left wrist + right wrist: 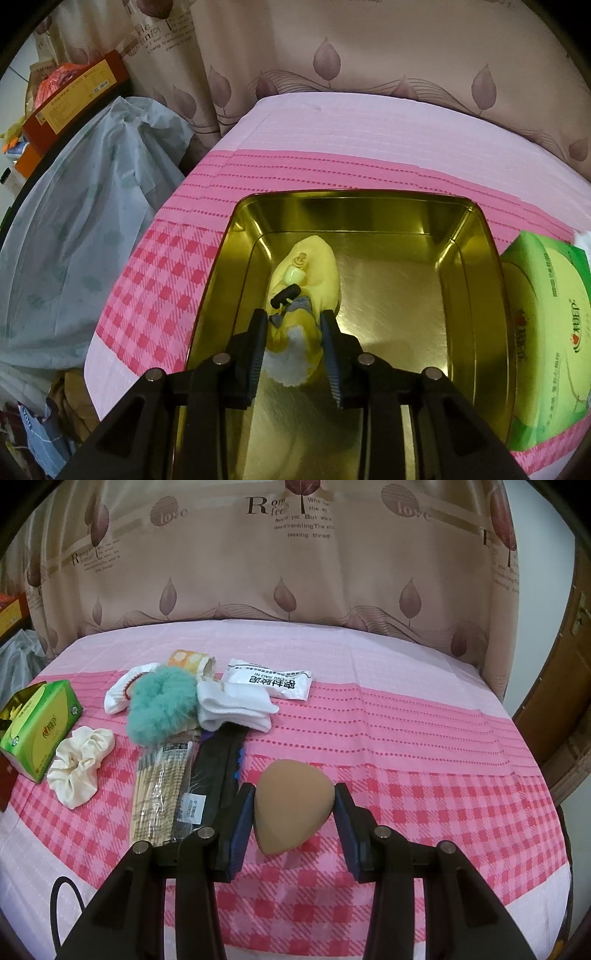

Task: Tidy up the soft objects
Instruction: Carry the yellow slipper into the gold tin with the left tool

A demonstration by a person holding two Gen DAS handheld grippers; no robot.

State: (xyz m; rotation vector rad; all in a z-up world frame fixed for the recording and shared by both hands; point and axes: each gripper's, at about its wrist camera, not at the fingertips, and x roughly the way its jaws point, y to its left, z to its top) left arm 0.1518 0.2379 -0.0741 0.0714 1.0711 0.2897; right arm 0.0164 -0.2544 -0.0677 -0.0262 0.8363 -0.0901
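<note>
In the left wrist view a gold metal tin (469, 295) stands on the pink checked cloth. My left gripper (293, 321) is inside it, shut on a yellow baby sock (317, 266) whose toe rests on the tin floor. In the right wrist view my right gripper (295, 801) is shut on a tan teardrop makeup sponge (291, 805) just above the cloth. Left of it lie a teal fluffy scrunchie (159, 705), a cream scrunchie (79, 766) and white socks (232, 705).
A green tissue pack (546, 332) sits against the tin's right side; it also shows in the right wrist view (40, 727). A cotton swab packet (159, 790), a black packaged item (214, 768) and a white sachet (269, 681) lie among the soft things. A curtain hangs behind.
</note>
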